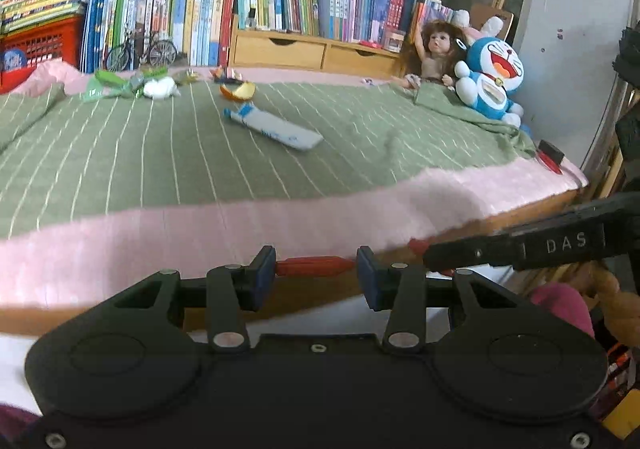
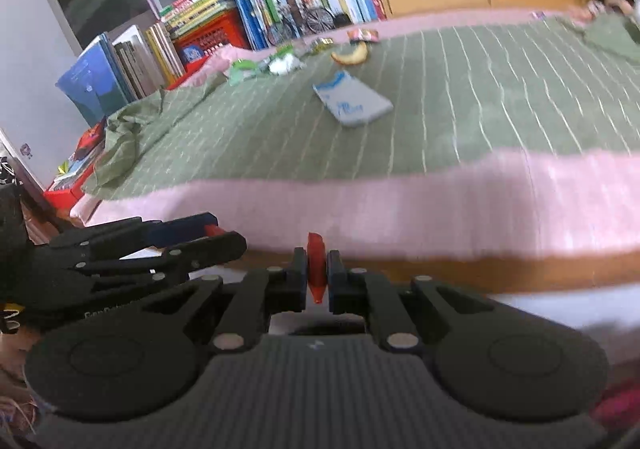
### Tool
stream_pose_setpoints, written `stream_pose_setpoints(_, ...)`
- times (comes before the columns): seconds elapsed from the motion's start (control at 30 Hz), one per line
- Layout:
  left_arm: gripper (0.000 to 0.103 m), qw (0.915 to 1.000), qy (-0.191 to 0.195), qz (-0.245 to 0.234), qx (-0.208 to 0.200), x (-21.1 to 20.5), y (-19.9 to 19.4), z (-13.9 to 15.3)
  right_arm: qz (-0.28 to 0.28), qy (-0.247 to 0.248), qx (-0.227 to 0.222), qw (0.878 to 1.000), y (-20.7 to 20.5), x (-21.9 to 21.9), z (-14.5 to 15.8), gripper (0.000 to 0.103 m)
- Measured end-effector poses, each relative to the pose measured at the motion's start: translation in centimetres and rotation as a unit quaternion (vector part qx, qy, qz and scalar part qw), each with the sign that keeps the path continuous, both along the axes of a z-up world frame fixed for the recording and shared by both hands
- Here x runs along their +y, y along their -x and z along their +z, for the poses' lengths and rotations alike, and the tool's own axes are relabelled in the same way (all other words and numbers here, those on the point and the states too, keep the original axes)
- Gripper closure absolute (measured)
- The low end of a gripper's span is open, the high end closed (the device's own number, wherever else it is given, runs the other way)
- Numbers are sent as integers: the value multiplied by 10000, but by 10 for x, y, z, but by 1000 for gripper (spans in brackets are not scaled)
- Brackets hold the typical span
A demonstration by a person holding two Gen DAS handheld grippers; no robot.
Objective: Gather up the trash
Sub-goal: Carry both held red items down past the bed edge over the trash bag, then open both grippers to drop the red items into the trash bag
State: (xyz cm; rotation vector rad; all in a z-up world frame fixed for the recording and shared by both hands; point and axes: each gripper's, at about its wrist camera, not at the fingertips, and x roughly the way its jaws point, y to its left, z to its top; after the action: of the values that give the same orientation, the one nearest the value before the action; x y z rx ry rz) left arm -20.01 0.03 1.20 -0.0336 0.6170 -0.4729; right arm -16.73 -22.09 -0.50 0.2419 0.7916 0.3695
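My left gripper [image 1: 316, 275] sits below the bed's front edge with a red plastic piece [image 1: 314, 265] spanning the gap between its pads. My right gripper [image 2: 318, 275] is shut on the same red plastic [image 2: 316, 269] and reaches in from the right in the left wrist view. On the green striped blanket [image 1: 120, 153] lie a white and blue pouch [image 1: 276, 127] [image 2: 352, 103], an orange peel [image 1: 238, 91] [image 2: 352, 55], a crumpled white tissue [image 1: 160, 88] [image 2: 282, 65] and green wrappers [image 1: 106, 83] [image 2: 242, 71].
Rows of books [image 1: 200, 9] and wooden drawers [image 1: 312, 51] line the far side of the bed. A doll [image 1: 436, 49] and a blue plush toy [image 1: 490, 77] sit at the far right. A red crate [image 1: 40, 43] stands far left. The pink mattress edge [image 1: 240, 225] faces both grippers.
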Motion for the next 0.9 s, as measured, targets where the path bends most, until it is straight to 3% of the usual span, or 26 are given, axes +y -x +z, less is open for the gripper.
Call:
stream_pose_setpoints(0.33,61,9970,-62,126,764,-1,22,-45,-475,-320,1051,9928,21,-16,-60,90)
stream_pose_setpoints(0.47,61,9934,-164,192,1118,-5,23,-64,-594,-216,1297,9895,22,-15,-77,90)
stream_pose_setpoints(0.9,61,9880,-309,186,1505,-12,11,-87,-822,-282,1547,9841,17,-21,-92,83)
